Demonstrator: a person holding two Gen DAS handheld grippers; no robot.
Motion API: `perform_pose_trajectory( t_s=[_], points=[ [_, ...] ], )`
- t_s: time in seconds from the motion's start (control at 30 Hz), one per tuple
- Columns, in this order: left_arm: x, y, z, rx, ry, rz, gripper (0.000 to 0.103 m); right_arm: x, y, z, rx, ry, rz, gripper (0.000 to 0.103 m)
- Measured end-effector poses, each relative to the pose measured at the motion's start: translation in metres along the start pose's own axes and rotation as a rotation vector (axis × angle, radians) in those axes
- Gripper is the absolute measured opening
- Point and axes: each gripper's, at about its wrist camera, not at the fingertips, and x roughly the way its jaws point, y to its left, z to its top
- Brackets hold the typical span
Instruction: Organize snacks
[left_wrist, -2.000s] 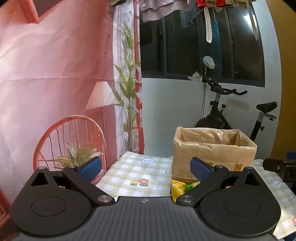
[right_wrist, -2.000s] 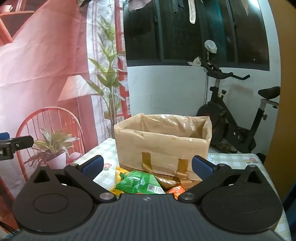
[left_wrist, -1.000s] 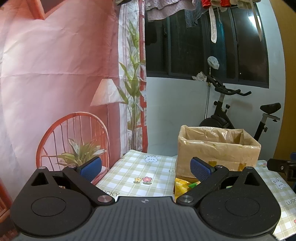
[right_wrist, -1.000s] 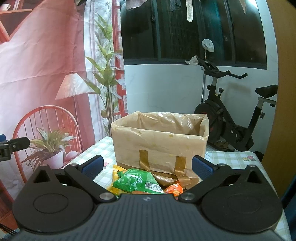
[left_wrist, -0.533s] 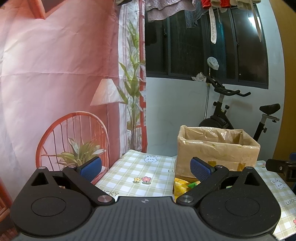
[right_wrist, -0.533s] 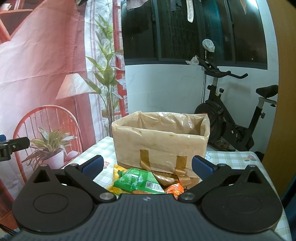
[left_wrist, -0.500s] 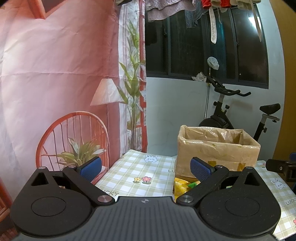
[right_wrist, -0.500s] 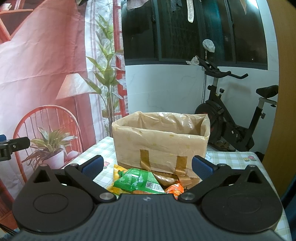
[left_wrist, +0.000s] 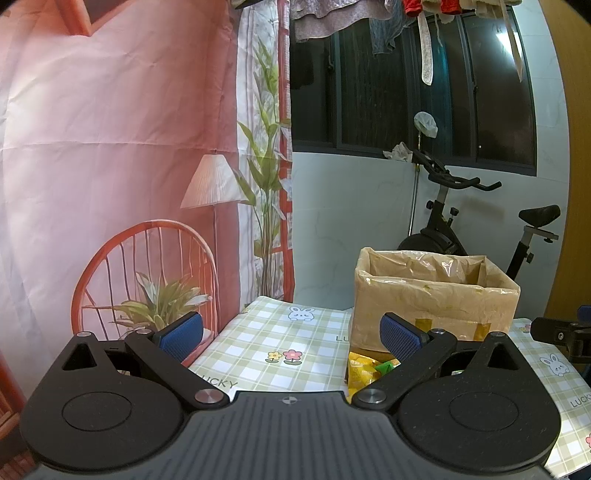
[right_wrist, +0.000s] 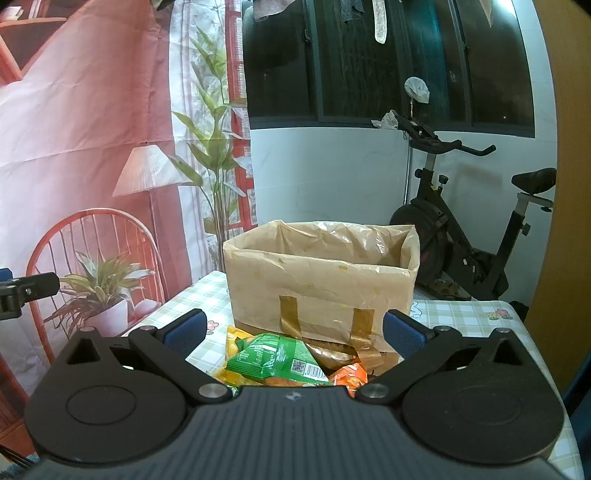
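An open cardboard box (right_wrist: 317, 280) lined with plastic film stands on a checked tablecloth (left_wrist: 280, 336). In front of it lies a small pile of snack packets: a green one (right_wrist: 277, 360) on top, a yellow one (right_wrist: 232, 373) beneath it at the left, an orange one (right_wrist: 347, 374) at the right. My right gripper (right_wrist: 293, 330) hovers open just above the pile, holding nothing. My left gripper (left_wrist: 291, 334) is open and empty over bare cloth left of the box (left_wrist: 432, 299); the yellow packet (left_wrist: 360, 369) shows beside its right finger.
An exercise bike (right_wrist: 472, 236) stands behind the table at the right. A printed pink backdrop (left_wrist: 110, 166) with a chair and plants hangs at the left. The other gripper's tip pokes in at the right edge (left_wrist: 561, 332) of the left wrist view.
Both views have barely shifted in the last second; the grippers stay open and the packets lie where they were.
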Motion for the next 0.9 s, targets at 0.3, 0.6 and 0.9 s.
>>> perform_pose_trajectory(
  t_s=[0.3,0.6,0.9],
  points=[
    [0.002,0.001,-0.002,-0.005,0.004,-0.002,0.103,0.000,0.000,0.000,0.000,0.001,0.001,0.103],
    [0.004,0.002,-0.004,-0.008,0.016,-0.003,0.103,0.005,-0.003,-0.003,0.010,0.013,0.003,0.103],
    [0.026,0.001,-0.015,0.004,0.027,-0.026,0.103,0.019,-0.003,-0.008,0.007,-0.004,0.022,0.103]
  ],
)
